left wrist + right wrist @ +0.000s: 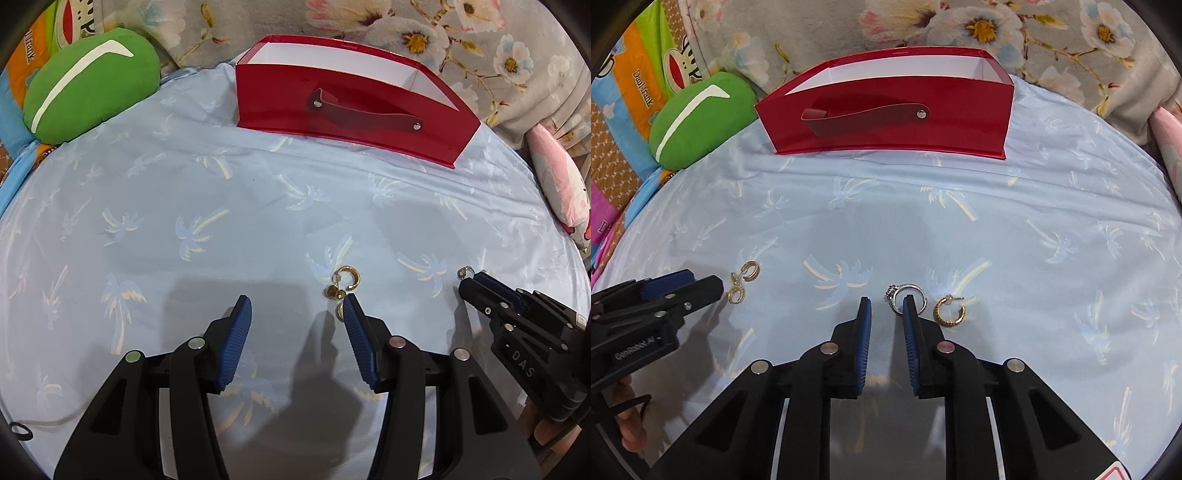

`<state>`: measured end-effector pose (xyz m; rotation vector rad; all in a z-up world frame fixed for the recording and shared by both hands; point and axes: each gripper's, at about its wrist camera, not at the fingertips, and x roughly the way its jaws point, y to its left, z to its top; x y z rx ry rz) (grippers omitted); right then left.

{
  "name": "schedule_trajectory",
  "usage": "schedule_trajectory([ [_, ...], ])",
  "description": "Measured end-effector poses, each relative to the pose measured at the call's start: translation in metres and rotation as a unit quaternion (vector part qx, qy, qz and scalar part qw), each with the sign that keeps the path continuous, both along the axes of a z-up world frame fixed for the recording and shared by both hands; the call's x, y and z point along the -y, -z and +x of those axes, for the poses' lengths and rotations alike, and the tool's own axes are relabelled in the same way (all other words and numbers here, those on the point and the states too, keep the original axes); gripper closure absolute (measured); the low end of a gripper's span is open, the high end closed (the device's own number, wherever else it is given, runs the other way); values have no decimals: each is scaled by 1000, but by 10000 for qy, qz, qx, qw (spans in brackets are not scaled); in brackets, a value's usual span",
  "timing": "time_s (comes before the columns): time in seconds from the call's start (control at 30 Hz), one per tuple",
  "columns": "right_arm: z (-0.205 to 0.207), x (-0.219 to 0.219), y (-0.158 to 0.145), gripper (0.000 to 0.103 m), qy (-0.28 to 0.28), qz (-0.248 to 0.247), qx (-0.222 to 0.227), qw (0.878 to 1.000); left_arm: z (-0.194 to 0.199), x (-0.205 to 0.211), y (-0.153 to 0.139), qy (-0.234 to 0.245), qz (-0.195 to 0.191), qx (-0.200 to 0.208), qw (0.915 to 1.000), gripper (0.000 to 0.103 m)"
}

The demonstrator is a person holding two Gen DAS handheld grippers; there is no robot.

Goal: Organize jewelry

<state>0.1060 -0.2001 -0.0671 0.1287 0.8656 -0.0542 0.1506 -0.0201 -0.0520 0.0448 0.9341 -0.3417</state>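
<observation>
A red open-top box [343, 110] [886, 122] with a strap handle stands at the far side of the palm-print blue sheet. In the left wrist view my left gripper [297, 306] is open; gold hoop earrings [341, 284] lie at its right fingertip. In the right wrist view my right gripper [886, 304] is partly open, low over the sheet, with a silver ring [905, 293] at its right fingertip and not gripped. A gold hoop earring [949, 310] lies just right of it. Two gold hoops [744, 280] lie by the left gripper [701, 286].
A green cushion [88, 88] [701, 118] sits at the far left. A pink cushion [561, 184] lies at the right edge. A floral blanket [443, 40] lies behind the box. The right gripper [469, 284] shows at the right of the left wrist view.
</observation>
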Motion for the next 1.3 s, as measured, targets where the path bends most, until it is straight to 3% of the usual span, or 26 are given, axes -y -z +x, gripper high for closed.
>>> schedule_trajectory([
  [0.3, 17, -3, 1, 88, -26, -124, -14, 9999, -5, -2, -4, 92, -81, 13, 9999, 53],
  [0.4, 16, -1, 2, 103, 25, -161, -29, 9999, -7, 3, -2, 199, -90, -39, 9998, 53],
  [0.8, -16, 15, -12, 103, 372, 88, 227, 9990, -6, 23, 6, 323, -21, -124, 9994, 54],
  [0.97, -38, 25, -17, 103, 539, 176, 270, 9980, -8, 33, 7, 402, 97, -35, 9991, 71],
  [1.1, -37, 31, -14, 103, 537, 218, 208, 9981, -9, 39, 8, 471, 89, -42, 9988, 96],
  [1.17, -32, 31, -13, 103, 476, 289, 189, 9983, -9, 40, 8, 500, 11, -97, 9987, 103],
  [1.3, -21, 27, -12, 94, 392, 299, 207, 9986, -9, 38, 5, 418, -46, -55, 9991, 103],
])
